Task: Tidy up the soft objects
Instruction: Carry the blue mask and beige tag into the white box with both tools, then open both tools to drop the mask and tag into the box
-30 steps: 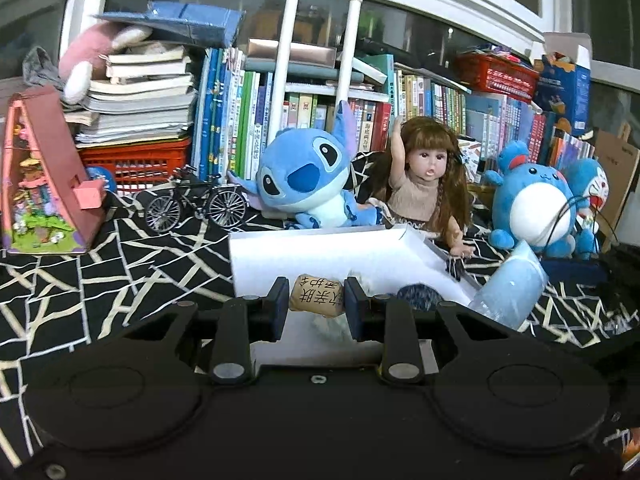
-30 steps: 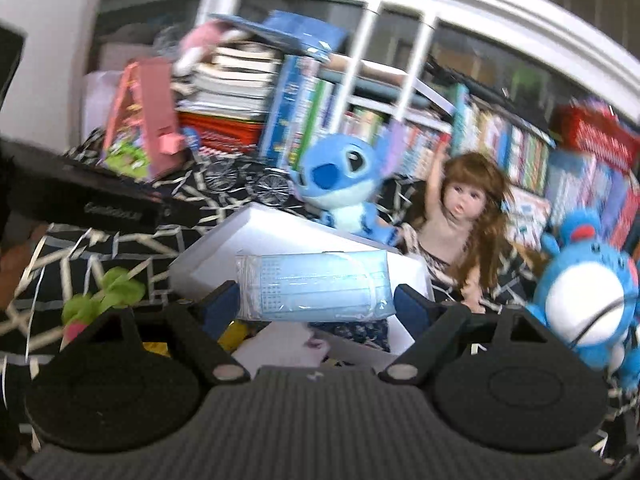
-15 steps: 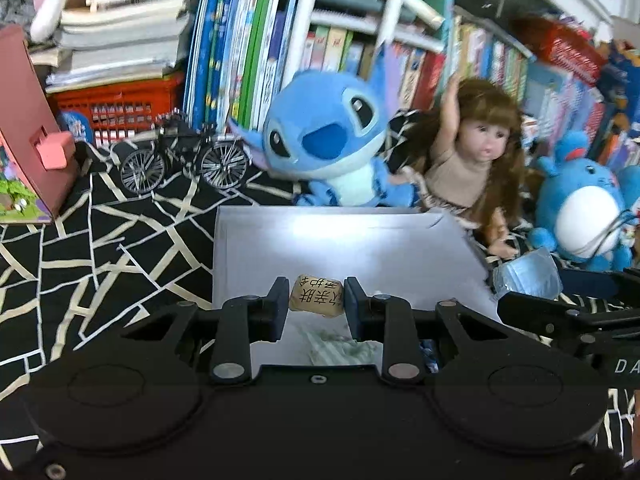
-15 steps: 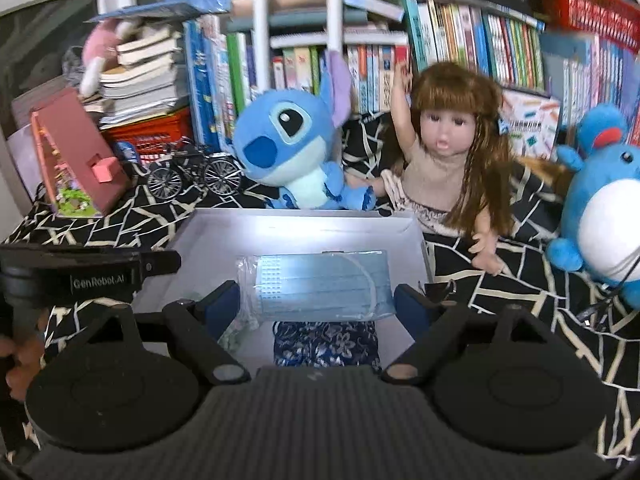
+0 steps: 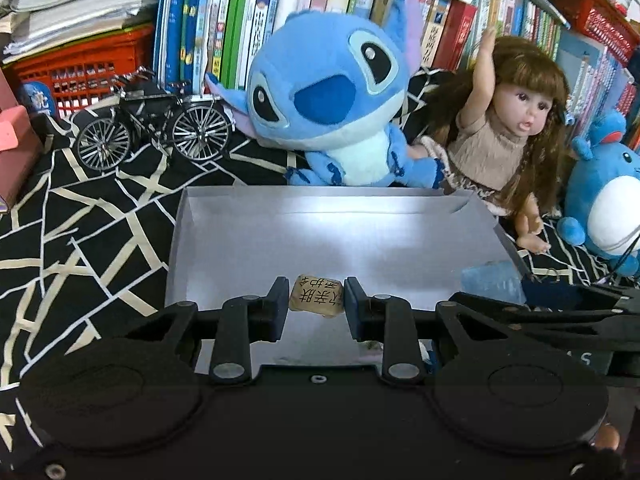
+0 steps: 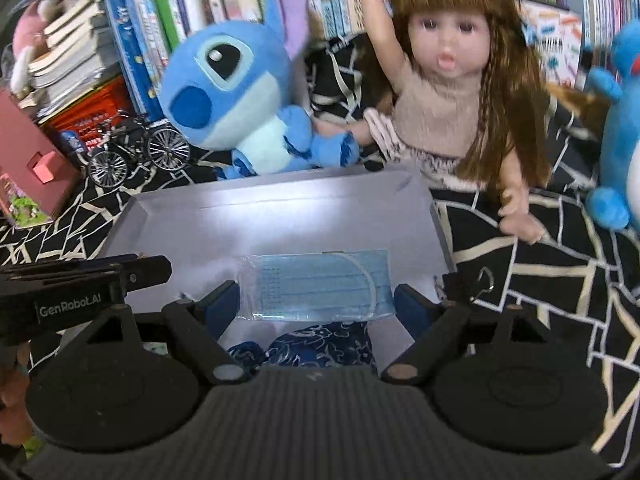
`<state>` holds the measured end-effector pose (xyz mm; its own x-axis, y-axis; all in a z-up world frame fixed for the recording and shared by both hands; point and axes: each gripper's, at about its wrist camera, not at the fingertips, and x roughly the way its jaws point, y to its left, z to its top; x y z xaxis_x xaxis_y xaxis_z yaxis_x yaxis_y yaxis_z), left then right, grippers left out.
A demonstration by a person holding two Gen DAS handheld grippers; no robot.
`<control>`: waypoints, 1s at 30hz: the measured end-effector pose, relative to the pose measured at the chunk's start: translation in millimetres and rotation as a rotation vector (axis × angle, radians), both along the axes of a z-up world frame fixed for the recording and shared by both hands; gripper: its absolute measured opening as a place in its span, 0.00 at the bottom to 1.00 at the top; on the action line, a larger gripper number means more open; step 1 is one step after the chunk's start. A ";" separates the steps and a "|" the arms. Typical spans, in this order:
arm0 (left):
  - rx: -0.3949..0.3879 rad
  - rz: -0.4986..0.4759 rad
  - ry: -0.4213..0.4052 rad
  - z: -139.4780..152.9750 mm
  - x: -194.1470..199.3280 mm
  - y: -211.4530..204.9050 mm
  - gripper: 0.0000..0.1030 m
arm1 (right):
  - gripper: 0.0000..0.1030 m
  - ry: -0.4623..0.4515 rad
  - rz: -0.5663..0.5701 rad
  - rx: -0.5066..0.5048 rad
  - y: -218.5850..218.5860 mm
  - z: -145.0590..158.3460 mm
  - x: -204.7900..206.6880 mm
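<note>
Two soft things hang over the white tray [image 5: 224, 248]: a small tan pouch [image 5: 316, 295] with printed characters, pinched between the left gripper [image 5: 316, 304] jaws, and a wrapped blue face mask [image 6: 316, 285], clamped at its ends by the right gripper [image 6: 316, 300]. A dark blue floral cloth [image 6: 320, 346] lies in the tray. Behind it sit a blue plush [image 5: 332, 96] and a doll [image 5: 504, 136].

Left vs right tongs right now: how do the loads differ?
Left tongs pinch a small tan block printed with black characters; right tongs span a wide, flat blue mask in clear wrap. Left jaws stand narrow, right wide. Both hang over the white tray.
</note>
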<state>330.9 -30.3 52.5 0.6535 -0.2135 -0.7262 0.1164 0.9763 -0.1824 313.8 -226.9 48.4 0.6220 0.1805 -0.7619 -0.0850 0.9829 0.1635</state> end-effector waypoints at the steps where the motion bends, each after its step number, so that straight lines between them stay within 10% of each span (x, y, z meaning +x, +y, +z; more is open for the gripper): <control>1: 0.001 0.003 0.006 -2.4 2.9 -0.8 0.27 | 0.83 0.007 -0.001 0.004 -0.4 -3.5 1.8; 30: 0.033 -0.008 0.047 -25.5 10.0 -8.7 0.41 | 0.91 0.033 -0.008 0.021 0.3 -18.9 9.4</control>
